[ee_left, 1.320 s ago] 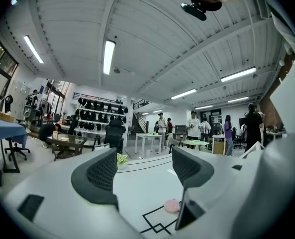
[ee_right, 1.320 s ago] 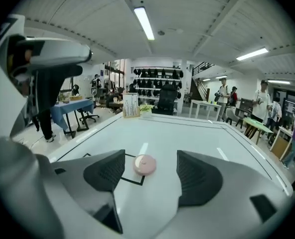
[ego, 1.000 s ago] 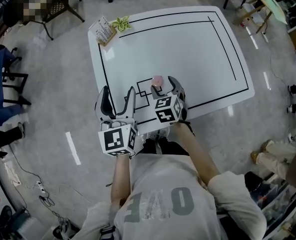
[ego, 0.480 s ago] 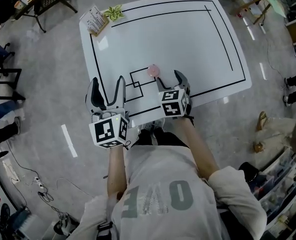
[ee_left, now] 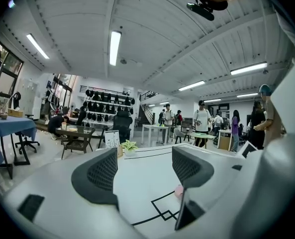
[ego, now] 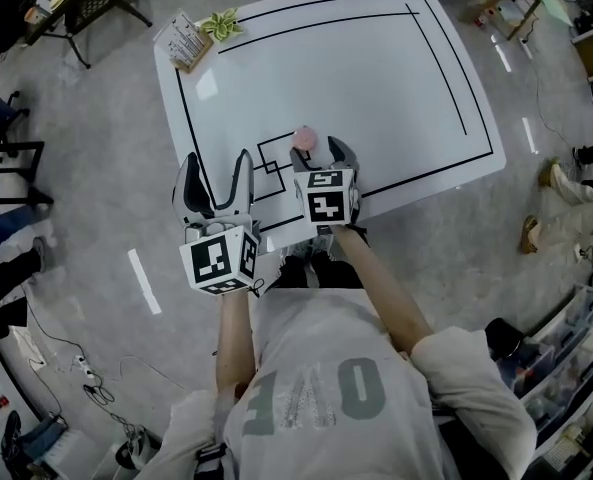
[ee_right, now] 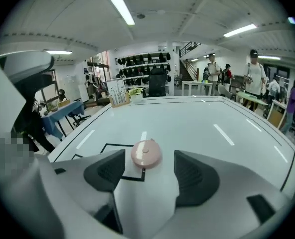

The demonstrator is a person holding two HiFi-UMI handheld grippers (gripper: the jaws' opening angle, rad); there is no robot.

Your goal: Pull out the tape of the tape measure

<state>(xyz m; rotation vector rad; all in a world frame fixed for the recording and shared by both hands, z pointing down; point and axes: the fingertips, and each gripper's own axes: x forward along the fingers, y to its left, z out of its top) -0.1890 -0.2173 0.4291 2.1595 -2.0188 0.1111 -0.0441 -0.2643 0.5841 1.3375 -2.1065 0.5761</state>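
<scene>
Round pink tape measure [ee_right: 146, 153] on the white table [ego: 376, 78], just ahead of the wide-open, empty right gripper [ee_right: 147, 172]; left gripper [ee_left: 145, 169] likewise open, empty. It should be centred between the jaws before closure.
</scene>
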